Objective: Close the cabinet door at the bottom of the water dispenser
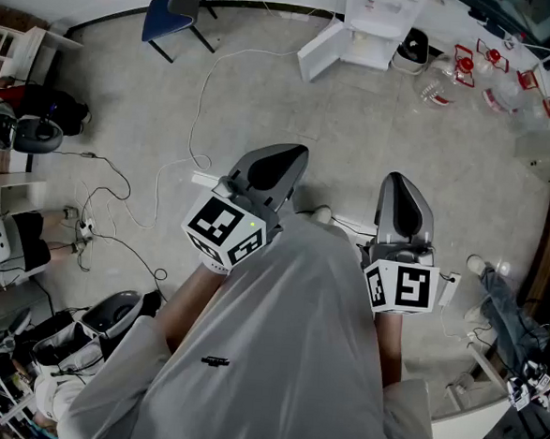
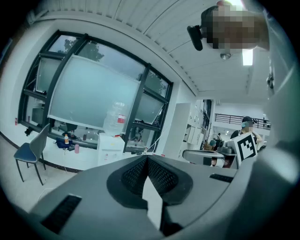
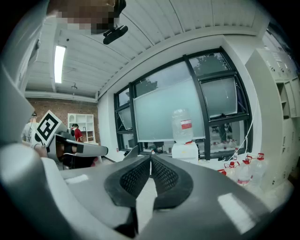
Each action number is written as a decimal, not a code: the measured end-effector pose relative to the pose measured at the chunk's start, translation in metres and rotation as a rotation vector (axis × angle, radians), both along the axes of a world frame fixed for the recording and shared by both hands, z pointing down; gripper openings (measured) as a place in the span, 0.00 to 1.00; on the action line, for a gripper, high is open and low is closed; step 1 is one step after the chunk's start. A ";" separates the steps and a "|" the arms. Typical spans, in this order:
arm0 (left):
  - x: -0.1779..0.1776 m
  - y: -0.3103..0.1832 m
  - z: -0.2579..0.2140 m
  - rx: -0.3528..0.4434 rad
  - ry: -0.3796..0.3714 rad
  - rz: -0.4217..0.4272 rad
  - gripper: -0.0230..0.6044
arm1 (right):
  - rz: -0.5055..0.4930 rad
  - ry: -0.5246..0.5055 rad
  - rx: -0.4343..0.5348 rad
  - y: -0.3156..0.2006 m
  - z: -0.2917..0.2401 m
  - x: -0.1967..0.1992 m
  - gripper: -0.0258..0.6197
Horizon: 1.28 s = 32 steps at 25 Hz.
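The white water dispenser (image 1: 376, 13) stands far ahead across the floor, its bottom cabinet door (image 1: 322, 51) swung open to the left. My left gripper (image 1: 285, 155) and right gripper (image 1: 397, 181) are held side by side near my body, both far from the dispenser, pointing toward it. In the left gripper view the dispenser (image 2: 111, 149) with its bottle (image 2: 115, 117) is small beyond the left gripper (image 2: 146, 157), whose jaws meet at the tips, holding nothing. The right gripper (image 3: 150, 157) is likewise shut and empty, with the dispenser (image 3: 185, 151) behind it.
A blue chair (image 1: 170, 13) stands at the back left. White cables (image 1: 127, 192) trail over the floor. Several water bottles with red caps (image 1: 475, 72) lie right of the dispenser, next to a black bin (image 1: 414, 47). Bags and gear (image 1: 37, 132) crowd the left side.
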<state>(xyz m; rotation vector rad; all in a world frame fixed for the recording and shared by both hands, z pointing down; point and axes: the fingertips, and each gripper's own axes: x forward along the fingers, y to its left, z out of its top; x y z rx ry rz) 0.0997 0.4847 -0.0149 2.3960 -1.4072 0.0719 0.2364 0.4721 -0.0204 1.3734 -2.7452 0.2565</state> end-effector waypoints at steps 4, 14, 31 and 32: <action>0.000 0.004 0.002 -0.002 -0.001 0.001 0.04 | -0.006 0.017 0.010 0.008 -0.001 0.000 0.05; -0.009 0.000 0.009 -0.024 -0.008 -0.032 0.04 | 0.005 -0.038 -0.013 0.004 0.006 0.000 0.05; -0.098 -0.163 0.016 -0.069 0.063 -0.014 0.04 | 0.005 0.006 -0.057 -0.148 0.012 -0.091 0.05; -0.106 -0.177 0.013 -0.067 0.064 -0.011 0.04 | 0.008 0.003 -0.058 -0.162 0.009 -0.100 0.05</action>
